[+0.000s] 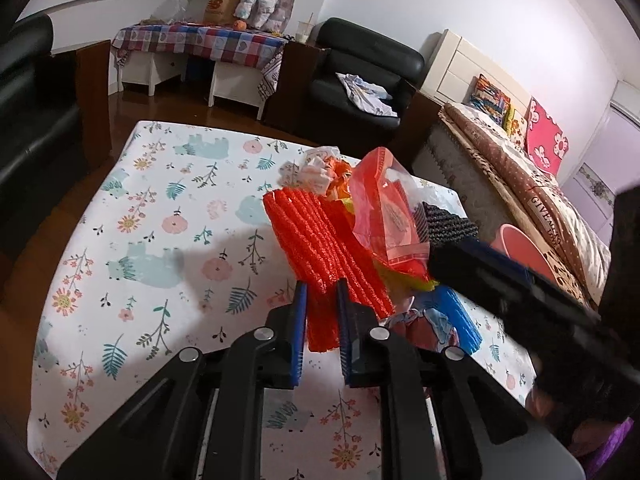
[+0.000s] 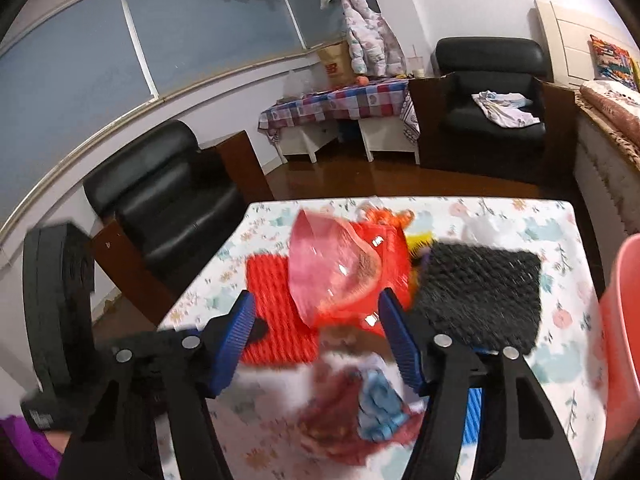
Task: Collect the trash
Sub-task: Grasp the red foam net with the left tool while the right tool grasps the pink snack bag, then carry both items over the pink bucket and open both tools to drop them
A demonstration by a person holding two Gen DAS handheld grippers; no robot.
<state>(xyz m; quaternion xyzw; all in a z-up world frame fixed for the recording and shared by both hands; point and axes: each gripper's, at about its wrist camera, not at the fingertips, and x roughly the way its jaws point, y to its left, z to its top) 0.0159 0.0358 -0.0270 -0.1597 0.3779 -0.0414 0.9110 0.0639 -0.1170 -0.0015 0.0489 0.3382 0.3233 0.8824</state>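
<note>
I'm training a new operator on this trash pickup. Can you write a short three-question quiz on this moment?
1. True or false: the left gripper is shut on the orange foam net.
2. The right gripper is: A) open B) shut on the black foam net.
3. What pink container stands at the table's right edge?

Key: 1 true; 2 A; 3 a pink bin.

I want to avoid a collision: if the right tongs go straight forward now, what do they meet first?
Probably the translucent red plastic bag, which sits between the open right tongs just ahead; depth is blurred, so the crumpled wrapper below may touch first.
</note>
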